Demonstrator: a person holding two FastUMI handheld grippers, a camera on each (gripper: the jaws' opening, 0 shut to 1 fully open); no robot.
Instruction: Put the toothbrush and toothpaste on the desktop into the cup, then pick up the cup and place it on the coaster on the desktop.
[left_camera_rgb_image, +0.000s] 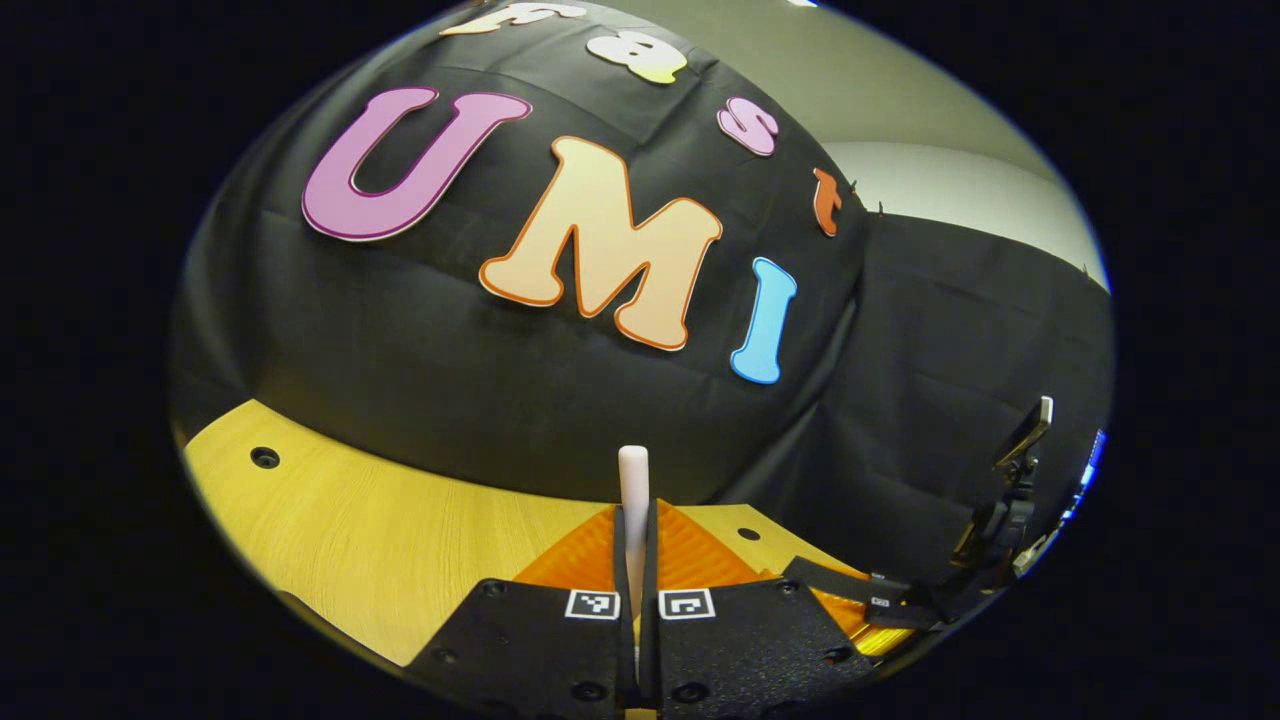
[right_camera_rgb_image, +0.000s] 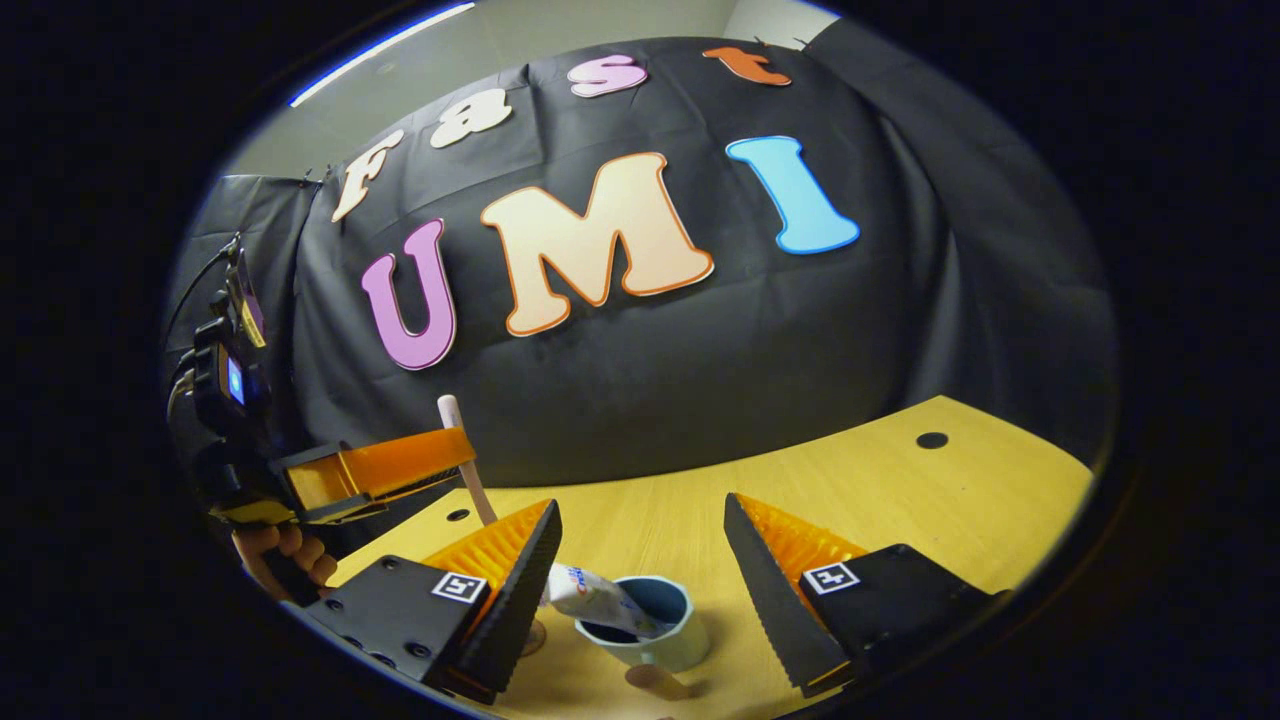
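A yellow wooden desktop (right_camera_rgb_image: 880, 500) with small dark round holes (right_camera_rgb_image: 932, 440) meets the black cloth wall (right_camera_rgb_image: 700, 360). Above it runs a pale wall (left_camera_rgb_image: 900, 110); a dark stand (left_camera_rgb_image: 1010, 500), perhaps holding a device, sits at the edge.

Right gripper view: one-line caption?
Open right gripper above cup holding toothpaste; left gripper carries toothbrush.

1. Cup (right_camera_rgb_image: 660, 625): pale blue, upright on the desk.
2. Toothpaste (right_camera_rgb_image: 598, 597): white tube, leaning inside the cup, end over its rim.
3. Toothbrush (right_camera_rgb_image: 462, 455): white handle, tilted, left of the cup.
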